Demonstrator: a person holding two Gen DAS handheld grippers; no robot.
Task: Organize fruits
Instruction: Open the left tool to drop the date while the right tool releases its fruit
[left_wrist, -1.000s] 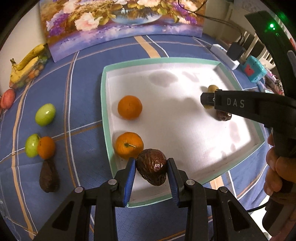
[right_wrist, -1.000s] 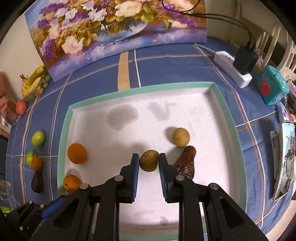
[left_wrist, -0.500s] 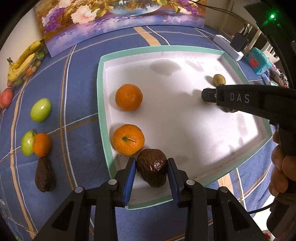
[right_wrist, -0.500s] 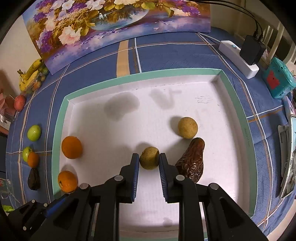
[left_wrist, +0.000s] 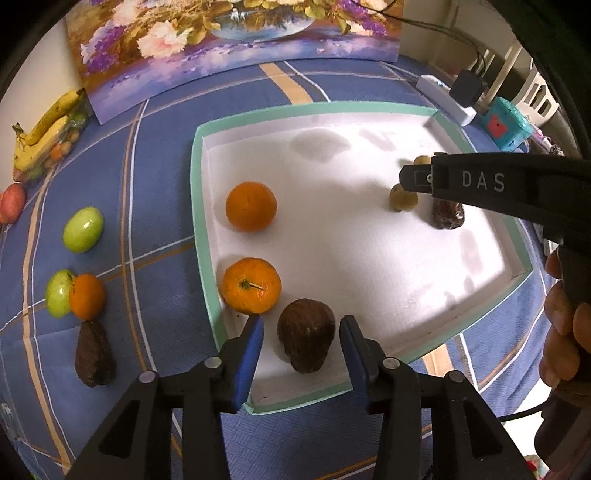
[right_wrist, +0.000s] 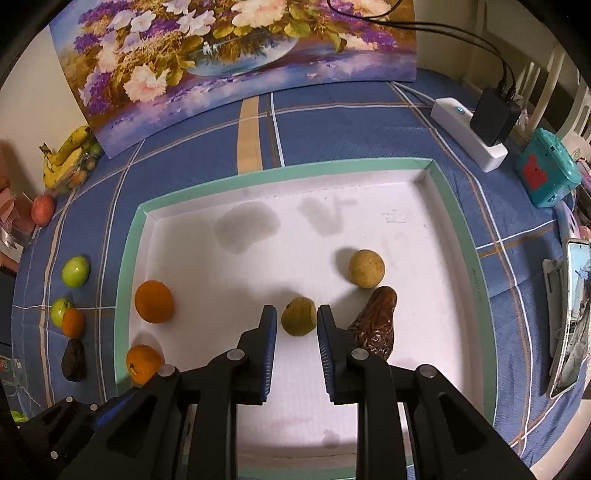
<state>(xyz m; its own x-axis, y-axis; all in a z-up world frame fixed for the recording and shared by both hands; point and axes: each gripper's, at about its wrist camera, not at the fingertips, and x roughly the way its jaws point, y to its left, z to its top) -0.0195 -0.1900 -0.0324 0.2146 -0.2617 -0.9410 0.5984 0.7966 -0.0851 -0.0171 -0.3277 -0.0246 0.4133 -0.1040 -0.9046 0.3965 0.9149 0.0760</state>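
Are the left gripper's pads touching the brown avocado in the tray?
Apart. The left wrist view shows white tray floor between the brown avocado and each pad of the left gripper.

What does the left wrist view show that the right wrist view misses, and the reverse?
Left wrist only: the left gripper, jaws just been opening, pads clear of the dark avocado between them; the person's hand. Right wrist only: how the right gripper closes on the yellow-green fruit; a phone. Both: the tray, two oranges.
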